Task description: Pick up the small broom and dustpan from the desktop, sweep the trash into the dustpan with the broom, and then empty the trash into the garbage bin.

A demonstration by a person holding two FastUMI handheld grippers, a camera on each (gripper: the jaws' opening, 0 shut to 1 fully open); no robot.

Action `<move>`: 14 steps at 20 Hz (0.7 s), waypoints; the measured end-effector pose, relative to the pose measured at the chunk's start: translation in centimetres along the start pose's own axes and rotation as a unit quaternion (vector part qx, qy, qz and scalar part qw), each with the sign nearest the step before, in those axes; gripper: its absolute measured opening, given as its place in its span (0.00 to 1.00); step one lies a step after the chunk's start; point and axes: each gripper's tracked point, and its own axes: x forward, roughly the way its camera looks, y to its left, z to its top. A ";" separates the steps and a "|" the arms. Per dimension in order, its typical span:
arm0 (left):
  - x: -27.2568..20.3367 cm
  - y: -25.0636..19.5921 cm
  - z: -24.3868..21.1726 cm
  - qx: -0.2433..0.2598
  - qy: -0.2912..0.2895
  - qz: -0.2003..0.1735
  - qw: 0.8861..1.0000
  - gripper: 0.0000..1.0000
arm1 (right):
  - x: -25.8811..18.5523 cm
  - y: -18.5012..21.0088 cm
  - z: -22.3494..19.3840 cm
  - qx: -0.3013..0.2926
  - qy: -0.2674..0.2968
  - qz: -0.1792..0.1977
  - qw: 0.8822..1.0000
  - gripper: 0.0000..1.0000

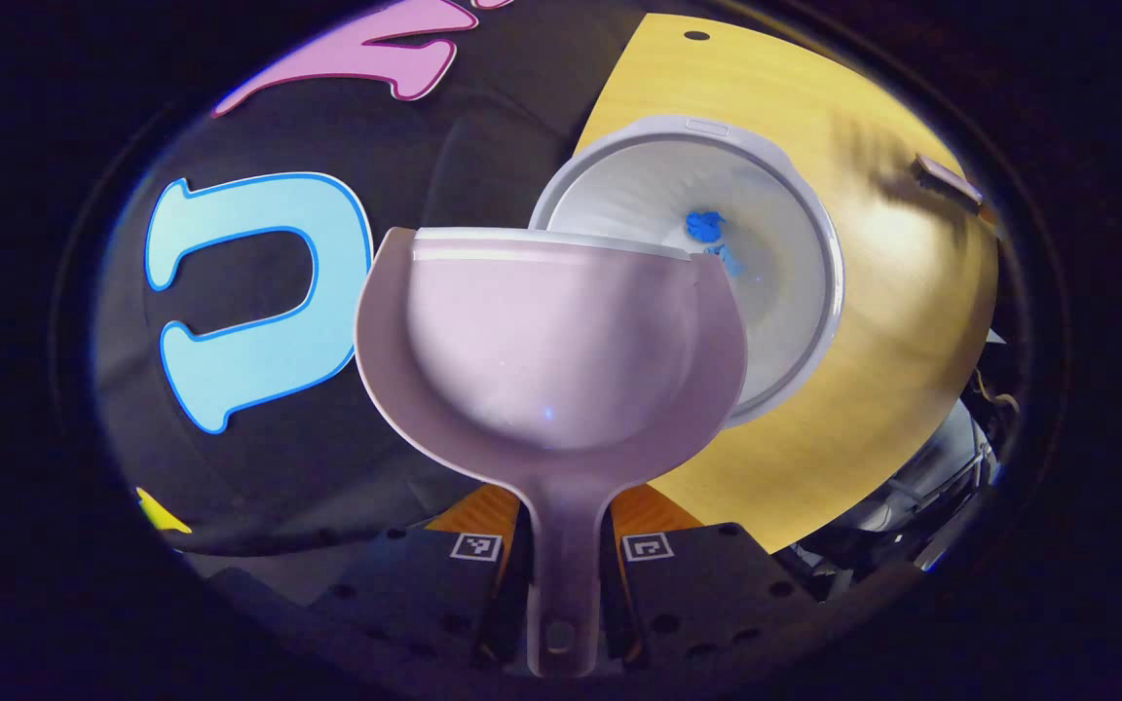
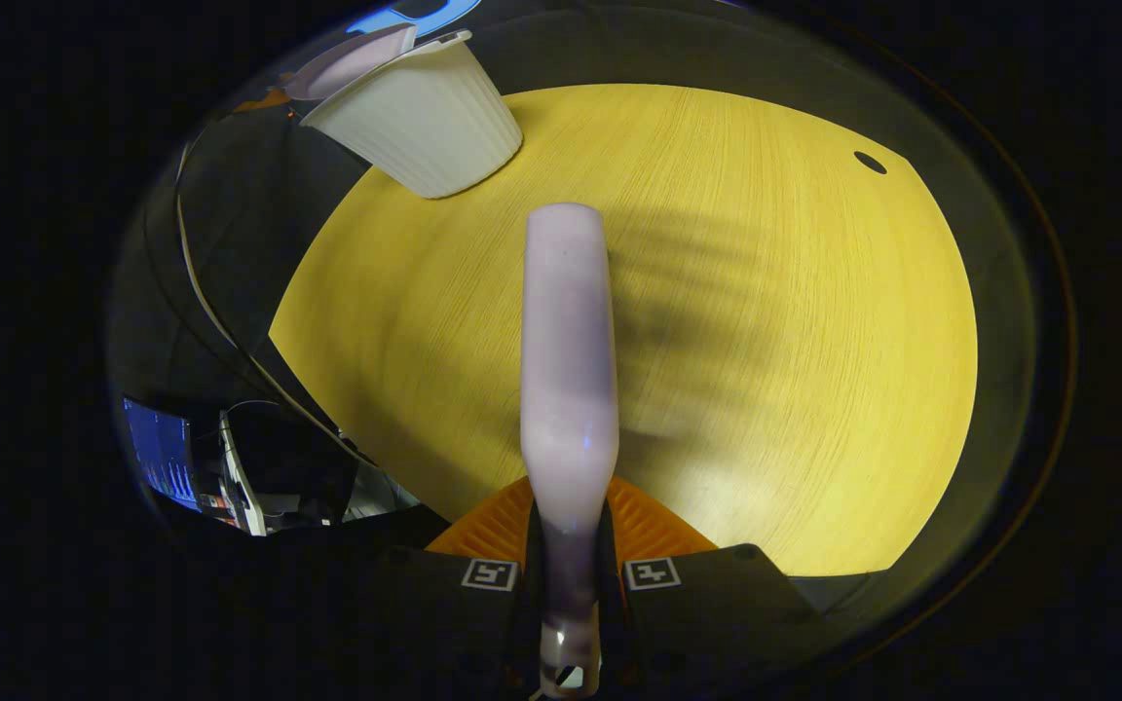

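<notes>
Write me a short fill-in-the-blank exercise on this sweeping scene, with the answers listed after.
1. The left gripper is shut on the handle of the ____.
2. The blue trash lies inside the white ____.
3. The right gripper is shut on the ____, held above the wooden desktop.
4. The dustpan is tipped over the bin's ____.

Answers: dustpan; bin; broom; rim

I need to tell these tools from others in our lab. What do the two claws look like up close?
The left claw and the right claw look alike: two broad dark blocks with small round holes, each carrying a square black-and-white marker near its inner corner, and ribbed orange parts in front. A dark cable trails off beside the left one.
</notes>
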 end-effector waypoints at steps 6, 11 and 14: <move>-2.8 -5.2 1.9 -0.154 -0.130 -0.039 0.979 0.29 | -0.5 -3.6 1.4 0.003 -0.024 -0.063 0.998 0.26; -8.7 -15.6 8.9 -0.276 -0.261 -0.151 0.913 0.28 | -2.0 -5.4 2.0 0.059 -0.046 -0.094 0.993 0.25; -11.9 -23.5 13.7 -0.334 -0.300 -0.234 0.862 0.29 | -1.6 -4.8 1.6 0.087 -0.049 -0.111 0.989 0.26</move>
